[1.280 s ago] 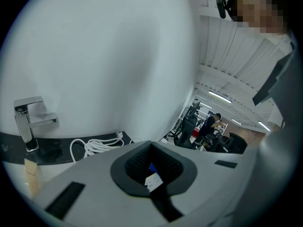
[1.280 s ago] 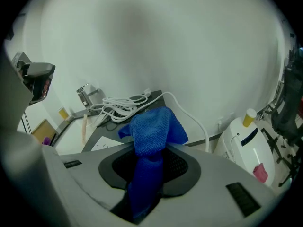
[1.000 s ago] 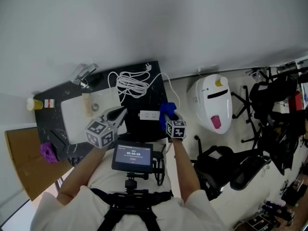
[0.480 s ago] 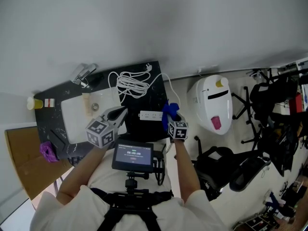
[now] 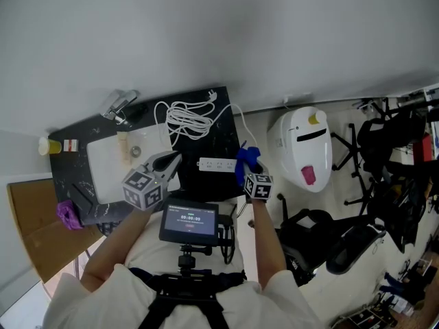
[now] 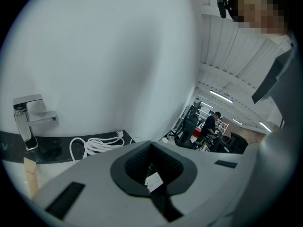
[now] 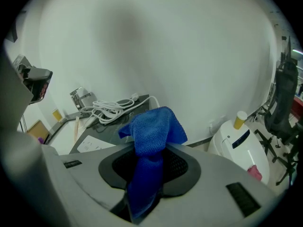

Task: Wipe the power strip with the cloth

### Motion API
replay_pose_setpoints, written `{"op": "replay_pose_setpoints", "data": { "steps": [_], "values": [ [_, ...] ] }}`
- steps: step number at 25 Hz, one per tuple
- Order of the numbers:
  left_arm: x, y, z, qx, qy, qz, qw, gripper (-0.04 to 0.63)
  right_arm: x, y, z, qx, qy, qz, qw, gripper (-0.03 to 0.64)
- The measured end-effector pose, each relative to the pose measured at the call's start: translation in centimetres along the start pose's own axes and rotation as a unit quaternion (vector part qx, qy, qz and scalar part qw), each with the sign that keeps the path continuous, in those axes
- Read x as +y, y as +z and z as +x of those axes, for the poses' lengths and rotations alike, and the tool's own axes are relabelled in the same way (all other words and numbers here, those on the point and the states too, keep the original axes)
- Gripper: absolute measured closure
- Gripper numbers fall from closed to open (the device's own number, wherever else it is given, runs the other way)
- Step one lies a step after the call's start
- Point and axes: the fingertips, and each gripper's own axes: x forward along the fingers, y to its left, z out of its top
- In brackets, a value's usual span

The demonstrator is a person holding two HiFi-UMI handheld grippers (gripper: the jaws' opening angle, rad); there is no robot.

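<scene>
Drifting rightward since a second ago, the right gripper (image 5: 245,171) now sits at the right edge of the counter (image 5: 221,139). The left gripper (image 5: 171,162) hovers by the sink (image 5: 103,164); its own view shows its jaws pressed together, empty. The power strip (image 5: 213,164) lies on the counter between the grippers. The right gripper view shows those jaws pinching the blue cloth (image 5: 247,157).

Plain white wall (image 5: 240,33) across the far side, evenly lit. Beneath it, dark marbled surface (image 5: 212,139) with white sink basin (image 5: 103,170) set in at left, chrome faucet (image 5: 119,105) at its far edge. Pale floor (image 5: 264,122) to the right, carrying a rounded white appliance (image 5: 305,146) and black office chairs (image 5: 384,149). Brown board (image 5: 31,232) at near left. Strip lights (image 6: 222,97) on a distant ceiling.
</scene>
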Motion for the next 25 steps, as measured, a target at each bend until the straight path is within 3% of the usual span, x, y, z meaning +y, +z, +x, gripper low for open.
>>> {"op": "replay_pose_setpoints", "data": {
  "steps": [3,8,13,25],
  "values": [
    [0.1,-0.1,0.1,0.001,0.001,0.0,1.0,0.595,-1.2,-0.4,-0.2,-0.003,-0.01,0.002,1.0,0.51],
    [0.1,0.1,0.0,0.0,0.003,0.001,1.0,0.595,-5.6,-2.5,-1.3,0.025,-0.069,0.013,0.997,0.511],
    [0.4,0.1,-0.4,-0.002,0.004,0.0,1.0,0.595,-7.6,-1.4,-4.4,-0.005,-0.095,0.036,0.995,0.511],
    [1.5,-0.3,-3.1,-0.012,-0.008,-0.003,0.9999,0.595,-1.2,4.1,-11.6,-0.11,-0.087,0.061,0.988,0.511]
  ]
}}
